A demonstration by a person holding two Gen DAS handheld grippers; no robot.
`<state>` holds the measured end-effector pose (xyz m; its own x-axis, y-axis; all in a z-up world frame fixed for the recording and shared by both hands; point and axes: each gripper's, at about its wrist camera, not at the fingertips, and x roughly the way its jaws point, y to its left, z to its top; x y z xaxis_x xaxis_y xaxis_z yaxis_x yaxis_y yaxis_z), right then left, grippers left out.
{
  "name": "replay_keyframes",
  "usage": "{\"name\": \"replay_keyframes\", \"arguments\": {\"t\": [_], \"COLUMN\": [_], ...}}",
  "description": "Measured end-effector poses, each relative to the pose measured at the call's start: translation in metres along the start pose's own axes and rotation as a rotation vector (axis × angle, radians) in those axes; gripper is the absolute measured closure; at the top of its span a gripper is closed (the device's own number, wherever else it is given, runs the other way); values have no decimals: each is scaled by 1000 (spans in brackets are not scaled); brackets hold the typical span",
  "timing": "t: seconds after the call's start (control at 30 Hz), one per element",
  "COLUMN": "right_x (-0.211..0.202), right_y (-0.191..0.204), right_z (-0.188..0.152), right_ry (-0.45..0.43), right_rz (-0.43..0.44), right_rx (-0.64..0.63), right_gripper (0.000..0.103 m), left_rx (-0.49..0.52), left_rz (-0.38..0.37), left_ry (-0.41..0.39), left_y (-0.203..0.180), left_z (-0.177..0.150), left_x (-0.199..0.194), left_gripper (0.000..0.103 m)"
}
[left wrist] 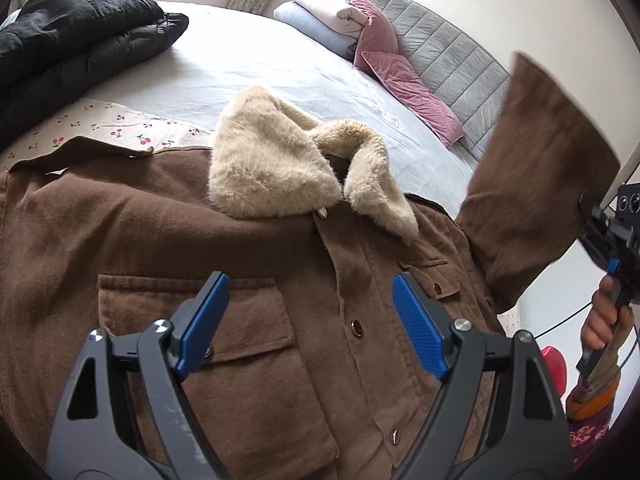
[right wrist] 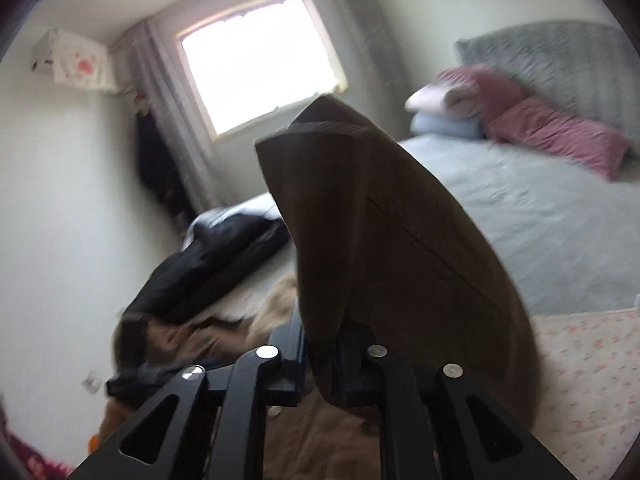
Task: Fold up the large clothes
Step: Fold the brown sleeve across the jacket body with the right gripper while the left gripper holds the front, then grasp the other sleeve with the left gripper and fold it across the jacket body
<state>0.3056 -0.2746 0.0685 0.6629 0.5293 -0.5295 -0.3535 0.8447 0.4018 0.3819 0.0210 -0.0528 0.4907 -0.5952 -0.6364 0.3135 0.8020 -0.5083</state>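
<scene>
A brown jacket with a cream fur collar lies front up and buttoned on the bed. My left gripper is open and empty, hovering over the chest between the left pocket and the button line. My right gripper is shut on the jacket's right sleeve and holds it lifted above the bed. The raised sleeve and the right gripper also show at the right edge of the left wrist view.
A black padded coat lies at the bed's far left. Pink cushions and folded pillows lean against the grey headboard. A cherry-print cloth lies under the jacket. The window is behind.
</scene>
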Motion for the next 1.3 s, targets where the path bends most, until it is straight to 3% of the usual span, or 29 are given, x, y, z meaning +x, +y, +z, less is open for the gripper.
{"name": "replay_keyframes", "arguments": {"t": [0.07,0.17,0.27,0.4,0.5,0.57,0.6,0.67,0.73,0.8,0.87,0.93,1.0,1.03,1.1,1.2,1.3], "right_x": [17,18,10,-5,-6,0,3,8,17,22,24,25,32,36,49,80,67], "right_y": [4,-15,-60,-119,-146,-158,-163,-169,-167,-158,-146,-136,-133,-133,-137,-155,-146], "right_z": [-8,-11,-13,-32,-51,-61,-66,-77,-81,-80,-75,-69,-69,-71,-81,-105,-100], "right_ry": [48,6,-17,-53,-46,-48,-56,-65,-65,-64,-70,-78,-73,-66,-44,30,-21], "right_rz": [52,-34,-166,-299,-395,-405,-398,-376,-376,-398,-439,-482,-512,-522,-544,-552,-534], "right_rx": [-2,30,131,258,338,393,424,473,490,468,409,353,319,310,281,271,268], "right_gripper": [71,53,53,53,53,53,53,53,53,53,53,52,48,45,43,39,38], "left_rx": [-21,-58,-81,-31,5,28,54,75,63,123,161,229,286,265,223,213,186], "left_rz": [-55,-121,-155,-109,-61,-28,-6,22,-3,-4,13,75,147,179,185,192,220], "left_ry": [-7,-7,11,86,157,144,138,117,95,80,92,130,188,171,115,95,53], "left_y": [3,6,2,-18,-30,-37,-42,-46,-50,-65,-75,-82,-83,-79,-72,-64,-61], "left_z": [-1,-2,-8,-21,-32,-37,-39,-39,-34,-26,-22,-20,-22,-19,-13,-10,-6], "left_x": [2,7,20,48,67,70,70,67,55,35,17,8,11,11,9,6,0], "left_gripper": [20,20,23,47,58,66,81,92,95,96,96,95,87,82,39,35,30]}}
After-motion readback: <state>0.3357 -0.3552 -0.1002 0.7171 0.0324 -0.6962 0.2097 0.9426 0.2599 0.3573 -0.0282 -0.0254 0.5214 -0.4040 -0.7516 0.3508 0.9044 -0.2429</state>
